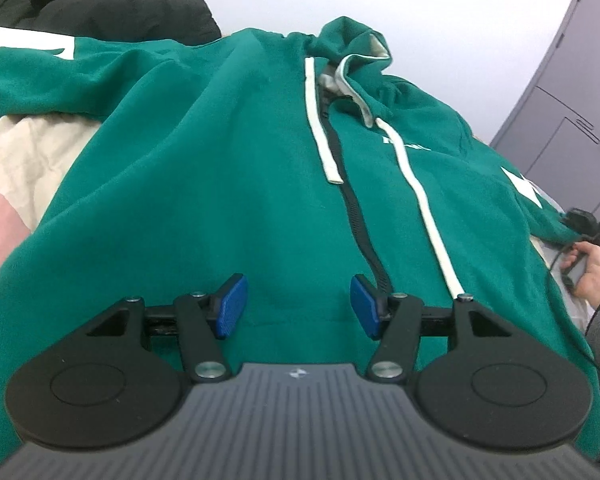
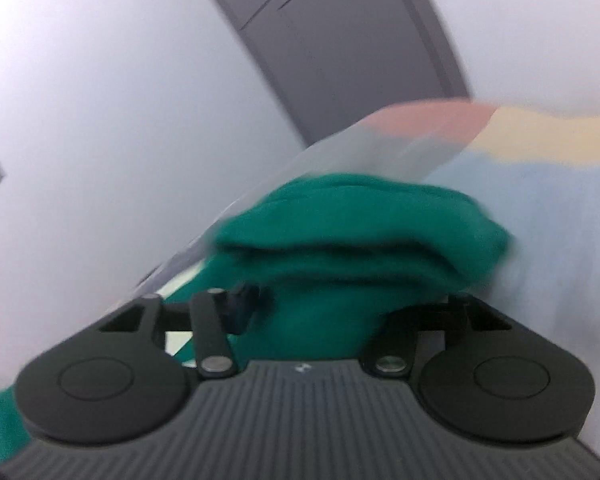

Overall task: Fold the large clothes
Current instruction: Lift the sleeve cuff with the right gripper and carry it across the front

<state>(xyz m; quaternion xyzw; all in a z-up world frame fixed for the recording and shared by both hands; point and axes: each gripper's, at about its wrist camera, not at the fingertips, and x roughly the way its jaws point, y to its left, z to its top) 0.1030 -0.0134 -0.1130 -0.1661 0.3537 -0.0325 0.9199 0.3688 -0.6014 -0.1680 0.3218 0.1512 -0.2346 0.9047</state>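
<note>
A large green zip hoodie (image 1: 228, 168) lies spread front-up on the bed, hood (image 1: 352, 40) at the far end, with white drawstrings (image 1: 320, 120) and a black zipper (image 1: 356, 216). My left gripper (image 1: 298, 306) is open just above its lower front, blue pads (image 1: 232, 306) apart with nothing between them. In the blurred right wrist view, my right gripper (image 2: 320, 312) has a bunched green fold of the hoodie (image 2: 360, 232) lying between and over its fingers. The right finger is hidden by cloth. I cannot tell if it is clamped.
A black jacket (image 1: 100, 4) lies at the far left of the bed. Beige and pink bedding (image 1: 16, 184) shows at the left. A grey cabinet (image 1: 572, 92) stands at the right. A hand (image 1: 588, 268) shows at the right edge.
</note>
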